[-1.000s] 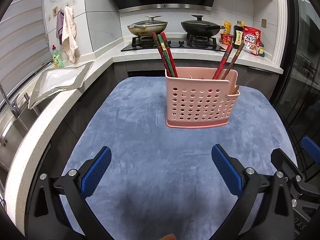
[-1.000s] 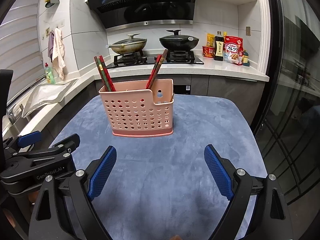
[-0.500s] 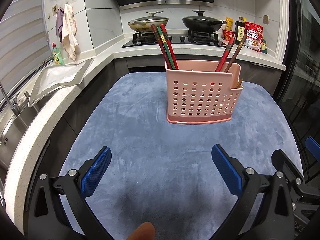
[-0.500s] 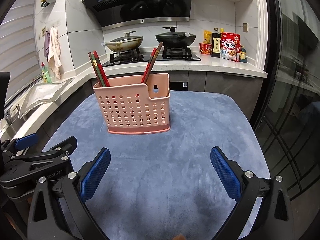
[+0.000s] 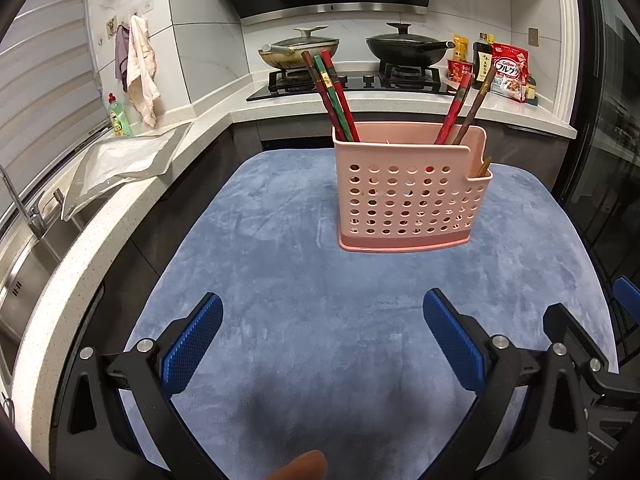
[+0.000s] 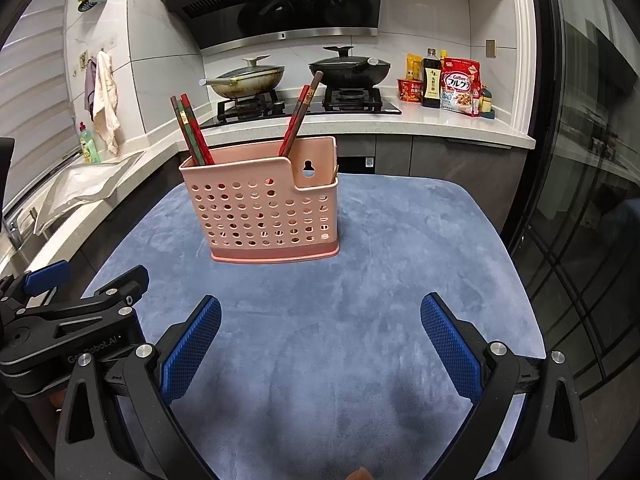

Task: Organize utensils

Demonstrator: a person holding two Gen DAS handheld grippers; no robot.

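A pink perforated utensil basket (image 5: 408,196) stands upright on the blue mat (image 5: 280,280); it also shows in the right wrist view (image 6: 268,208). Red and green chopsticks (image 5: 330,92) lean out of its left end, and a red and a brown one (image 5: 464,108) out of its right part. In the right wrist view the same chopsticks show at the left (image 6: 192,132) and the middle (image 6: 300,114). My left gripper (image 5: 320,340) is open and empty, well short of the basket. My right gripper (image 6: 320,344) is open and empty too.
The left gripper's body (image 6: 68,320) sits at the left of the right wrist view. A stone counter with a sink (image 5: 36,240) runs along the left. A stove with two pans (image 5: 352,48) and food packets (image 5: 508,72) stand behind the mat.
Both grippers stay open and empty. Both views have tilted up and pulled back a little, so the basket sits lower in frame.
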